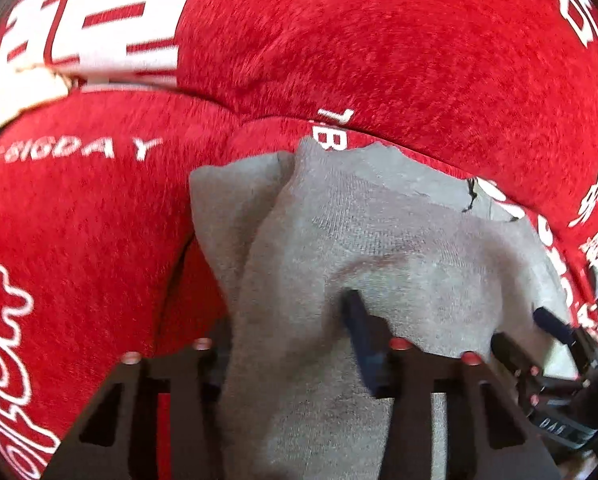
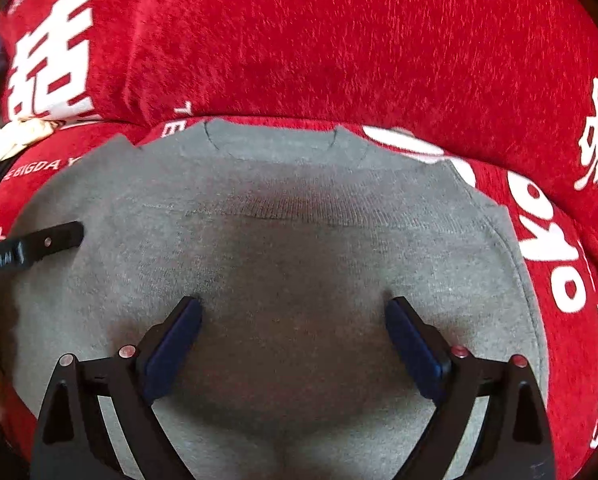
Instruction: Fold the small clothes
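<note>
A small grey garment (image 2: 299, 240) lies on a red blanket (image 2: 339, 40) with white letters on it. It is a knit top, and its neck edge points away from both tongs.

The right gripper (image 2: 293, 312) points down at the middle of the grey garment. Its two blue pads (image 2: 175, 344) stand wide apart, one on each side, with flat cloth between them. The tips rest on or just above the cloth; the pads do not pinch anything.

The left gripper (image 1: 287, 320) is at the edge of the same garment. A thick fold of grey cloth (image 1: 299, 280) comes up between its jaws and hides one pad. The other blue pad (image 1: 363, 340) presses against the fold. It looks like the jaws have pinched the cloth, but the picture is blurry, so this is not quite sure.

From the left view, the right gripper (image 1: 555, 328) shows far off to the side, over the garment.
</note>
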Tool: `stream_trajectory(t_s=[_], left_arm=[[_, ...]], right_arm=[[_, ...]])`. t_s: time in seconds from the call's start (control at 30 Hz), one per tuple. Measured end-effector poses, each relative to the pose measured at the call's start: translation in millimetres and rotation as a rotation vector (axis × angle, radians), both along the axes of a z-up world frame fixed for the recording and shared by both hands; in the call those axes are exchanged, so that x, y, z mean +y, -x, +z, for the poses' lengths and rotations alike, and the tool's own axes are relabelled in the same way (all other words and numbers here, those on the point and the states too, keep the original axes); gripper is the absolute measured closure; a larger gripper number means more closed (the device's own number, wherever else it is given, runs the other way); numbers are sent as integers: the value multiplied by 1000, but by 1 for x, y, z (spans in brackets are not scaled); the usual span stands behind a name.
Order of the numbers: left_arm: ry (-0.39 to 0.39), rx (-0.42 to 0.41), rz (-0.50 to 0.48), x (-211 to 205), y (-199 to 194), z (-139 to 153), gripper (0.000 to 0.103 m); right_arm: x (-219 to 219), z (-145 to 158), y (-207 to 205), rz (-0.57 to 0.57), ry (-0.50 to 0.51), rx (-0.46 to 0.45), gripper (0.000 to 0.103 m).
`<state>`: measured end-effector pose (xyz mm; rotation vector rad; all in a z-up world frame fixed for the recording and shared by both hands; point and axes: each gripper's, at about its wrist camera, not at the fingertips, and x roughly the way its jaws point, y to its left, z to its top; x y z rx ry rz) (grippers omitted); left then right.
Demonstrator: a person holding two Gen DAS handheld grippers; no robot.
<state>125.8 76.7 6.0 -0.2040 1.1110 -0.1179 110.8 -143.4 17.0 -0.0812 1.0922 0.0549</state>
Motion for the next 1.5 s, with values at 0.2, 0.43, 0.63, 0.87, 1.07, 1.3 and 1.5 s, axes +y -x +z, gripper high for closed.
stream_trajectory(t_s=[0.2,0.43,0.63,0.87,1.07,1.3,1.5], left_arm=[[-5,-5,-5,3,0,5,75],[14,-11,-4,2,3,7,79],[85,12,12,11,4,12,81],[123,25,22,12,5,27,81],[34,55,28,-3,-2,34,81],[-25,74,39,-14,-4,49,81],[-121,72,39,-45,-6,72,81]], right_arm=[[4,-10,-6,-51,38,-6,1],[4,-13,1,-58,38,-69,1],[3,-10,-3,-65,36,-15,1],[-6,2,7,-77,-20,63,0],[-5,-9,24,-41,34,15,1],[-38,16,21,-78,-49,-2,0],[-94,21,35,-144,-99,-7,0]])
